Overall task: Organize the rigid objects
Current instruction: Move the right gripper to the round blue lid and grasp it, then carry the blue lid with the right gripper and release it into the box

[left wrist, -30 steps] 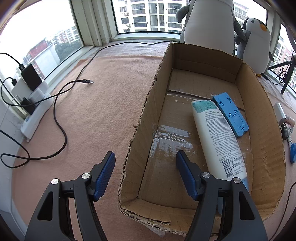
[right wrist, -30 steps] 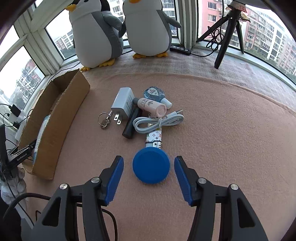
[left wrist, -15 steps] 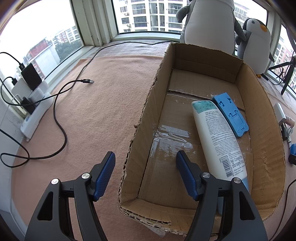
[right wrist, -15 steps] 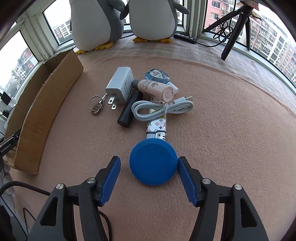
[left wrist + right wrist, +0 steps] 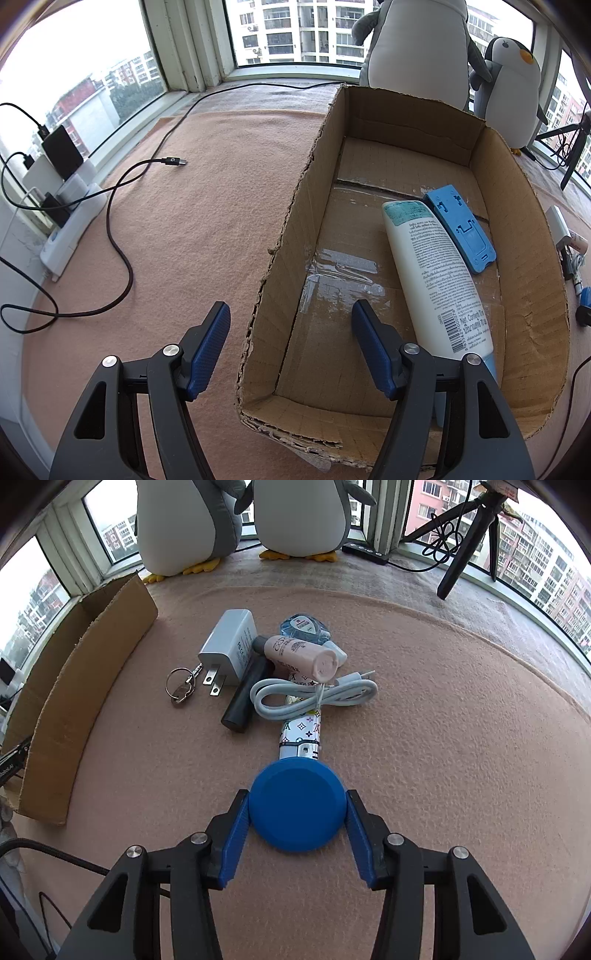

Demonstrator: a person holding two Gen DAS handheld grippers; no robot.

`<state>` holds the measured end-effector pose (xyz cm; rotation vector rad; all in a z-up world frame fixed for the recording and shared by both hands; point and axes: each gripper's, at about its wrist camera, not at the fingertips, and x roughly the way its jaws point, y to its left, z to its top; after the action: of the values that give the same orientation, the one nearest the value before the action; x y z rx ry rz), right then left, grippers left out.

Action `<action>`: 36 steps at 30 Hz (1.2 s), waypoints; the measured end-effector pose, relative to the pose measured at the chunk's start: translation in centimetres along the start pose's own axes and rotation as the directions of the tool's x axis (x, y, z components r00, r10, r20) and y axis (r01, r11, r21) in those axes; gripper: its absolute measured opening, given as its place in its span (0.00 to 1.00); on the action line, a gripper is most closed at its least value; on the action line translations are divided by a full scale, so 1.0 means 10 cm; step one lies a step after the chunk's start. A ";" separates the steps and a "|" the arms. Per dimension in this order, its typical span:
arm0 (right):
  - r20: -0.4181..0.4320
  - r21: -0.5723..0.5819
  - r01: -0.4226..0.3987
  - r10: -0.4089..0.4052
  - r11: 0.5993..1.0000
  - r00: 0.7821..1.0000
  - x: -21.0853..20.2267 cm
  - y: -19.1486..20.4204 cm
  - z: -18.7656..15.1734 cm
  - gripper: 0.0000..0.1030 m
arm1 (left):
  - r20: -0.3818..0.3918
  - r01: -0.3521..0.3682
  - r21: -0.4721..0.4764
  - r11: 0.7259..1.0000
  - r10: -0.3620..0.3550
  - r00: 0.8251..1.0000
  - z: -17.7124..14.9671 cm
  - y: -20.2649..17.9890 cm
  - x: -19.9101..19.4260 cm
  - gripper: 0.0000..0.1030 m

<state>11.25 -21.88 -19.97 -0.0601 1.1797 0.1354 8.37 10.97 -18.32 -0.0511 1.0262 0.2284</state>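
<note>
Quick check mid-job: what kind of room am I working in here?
Probably a high-rise flat's bay-window ledge, laid with pink felt: apartment towers fill the windows, plush penguins sit at the glass, a power strip beside them.

The right hand-held gripper clasps the blue disc; just beyond the disc lies a patterned lighter; a cardboard box stands far left.
</note>
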 end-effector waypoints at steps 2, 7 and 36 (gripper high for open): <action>-0.001 0.002 -0.001 0.001 1.000 1.000 -0.01 -0.01 -0.01 0.45 | 0.000 0.001 -0.002 1.000 -0.001 1.000 0.00 0.00 0.00 0.67; 0.005 0.017 -0.003 0.002 1.000 1.000 -0.07 -0.04 -0.05 0.45 | -0.001 0.005 -0.006 1.000 -0.005 1.000 0.00 0.00 0.00 0.67; 0.187 -0.159 -0.097 0.127 0.982 0.974 -0.62 0.92 0.75 0.45 | -0.001 0.008 -0.007 1.000 -0.008 1.000 0.01 -0.03 0.01 0.67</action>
<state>14.51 -12.37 -11.15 -0.1093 0.9739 0.3229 8.50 10.73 -18.37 -0.0612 1.0264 0.2244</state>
